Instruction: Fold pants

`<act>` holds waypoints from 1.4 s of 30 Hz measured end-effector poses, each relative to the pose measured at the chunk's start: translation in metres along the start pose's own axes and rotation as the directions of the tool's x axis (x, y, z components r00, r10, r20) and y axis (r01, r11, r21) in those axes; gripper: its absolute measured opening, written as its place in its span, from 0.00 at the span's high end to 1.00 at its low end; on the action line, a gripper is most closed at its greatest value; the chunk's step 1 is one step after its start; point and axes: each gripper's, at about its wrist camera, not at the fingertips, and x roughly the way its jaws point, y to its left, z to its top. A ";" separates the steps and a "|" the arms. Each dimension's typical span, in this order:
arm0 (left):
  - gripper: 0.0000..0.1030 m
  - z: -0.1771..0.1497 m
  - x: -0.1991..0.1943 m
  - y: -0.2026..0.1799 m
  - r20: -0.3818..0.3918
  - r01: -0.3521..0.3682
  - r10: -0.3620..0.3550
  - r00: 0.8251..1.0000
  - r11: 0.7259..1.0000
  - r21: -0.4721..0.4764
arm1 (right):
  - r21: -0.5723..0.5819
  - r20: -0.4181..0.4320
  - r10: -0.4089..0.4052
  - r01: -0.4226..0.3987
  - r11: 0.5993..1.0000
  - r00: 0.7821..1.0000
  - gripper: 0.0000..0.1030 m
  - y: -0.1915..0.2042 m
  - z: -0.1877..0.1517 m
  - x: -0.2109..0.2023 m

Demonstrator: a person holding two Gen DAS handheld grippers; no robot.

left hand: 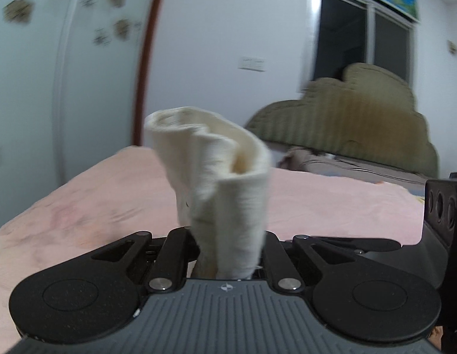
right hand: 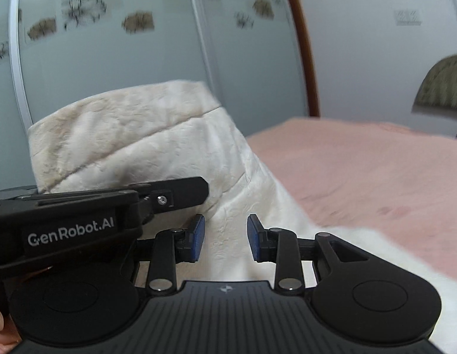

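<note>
Cream pants (left hand: pixel 225 188) rise in a bunched fold out of my left gripper (left hand: pixel 228 236), which is shut on them, its pads hidden by the cloth. In the right wrist view the pants (right hand: pixel 134 135) hang lifted from the left gripper (right hand: pixel 196 191), seen from the side, and trail down onto the bed. My right gripper (right hand: pixel 225 237) is open just behind the left one. Its blue pads (right hand: pixel 199 237) stand apart and the cloth lies beyond them, not pressed. A black part of the right gripper (left hand: pixel 444 206) shows at the right edge of the left wrist view.
A pink sheet covers the bed (left hand: pixel 331 200) (right hand: pixel 376 177). An olive padded headboard (left hand: pixel 361 124) stands at the far end below a dark window (left hand: pixel 361 35). Pale wardrobe doors (right hand: pixel 125 59) run along the bed's side. A hand (right hand: pixel 1 330) shows at the lower left.
</note>
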 end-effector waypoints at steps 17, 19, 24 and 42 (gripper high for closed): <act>0.88 -0.060 0.033 -0.178 -0.108 0.297 -0.282 0.953 0.942 0.155 | -0.108 -0.002 -0.313 0.311 0.944 0.950 0.70 -0.096 -0.043 -0.152; 0.88 -0.067 0.039 -0.189 -0.110 0.306 -0.291 0.950 0.937 0.166 | -0.152 0.003 -0.347 0.344 0.927 0.938 0.70 -0.101 -0.049 -0.158; 0.82 -0.088 0.060 -0.209 -0.221 0.335 -0.293 0.930 0.923 0.188 | -0.122 -0.108 -0.407 0.394 0.911 0.907 0.56 -0.123 -0.069 -0.156; 0.47 -0.129 0.021 -0.223 -0.264 0.502 -0.427 0.865 0.741 0.445 | 0.093 -0.019 -0.730 0.728 0.679 0.683 0.41 -0.128 -0.069 -0.222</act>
